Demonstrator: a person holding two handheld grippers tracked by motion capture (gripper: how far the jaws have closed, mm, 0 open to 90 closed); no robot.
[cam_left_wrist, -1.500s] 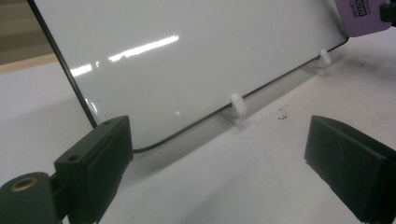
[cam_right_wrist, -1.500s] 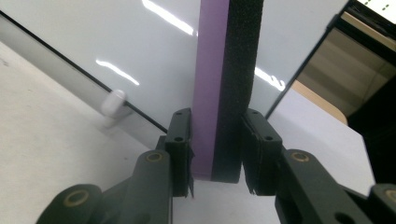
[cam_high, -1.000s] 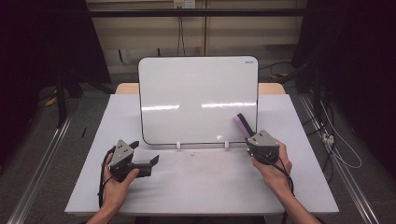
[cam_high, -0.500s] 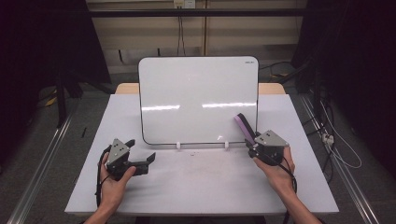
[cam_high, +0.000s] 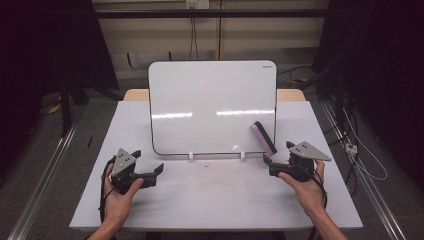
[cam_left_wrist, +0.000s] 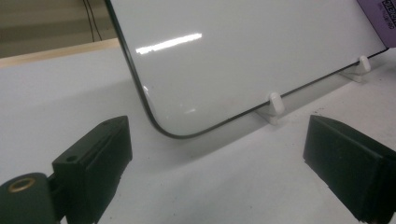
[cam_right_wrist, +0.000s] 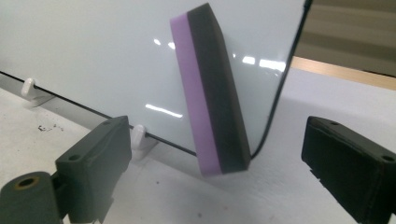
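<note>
- The whiteboard (cam_high: 212, 107) is seen propped upright at the middle of the white table (cam_high: 220, 200), resting on two small white clips (cam_high: 190, 156) at its lower edge.
- A purple-and-black eraser (cam_high: 263, 138) is stuck on the board's face, low at the right corner, tilted, its purple layer turned left.
- The right gripper (cam_high: 276, 165) is held just above the table, near the eraser but apart from it; its jaws are spread wide with nothing between them.
- In the right gripper view the eraser (cam_right_wrist: 210, 88) sits framed between the two black jaws, farther off, against the board (cam_right_wrist: 93, 56).
- The left gripper (cam_high: 150, 175) is held low over the near left of the table, jaws likewise wide apart and empty, well clear of the eraser.
- In the left gripper view the board's rounded lower left corner (cam_left_wrist: 163, 126) is seen ahead, with one clip (cam_left_wrist: 275, 103) just right of it.
</note>
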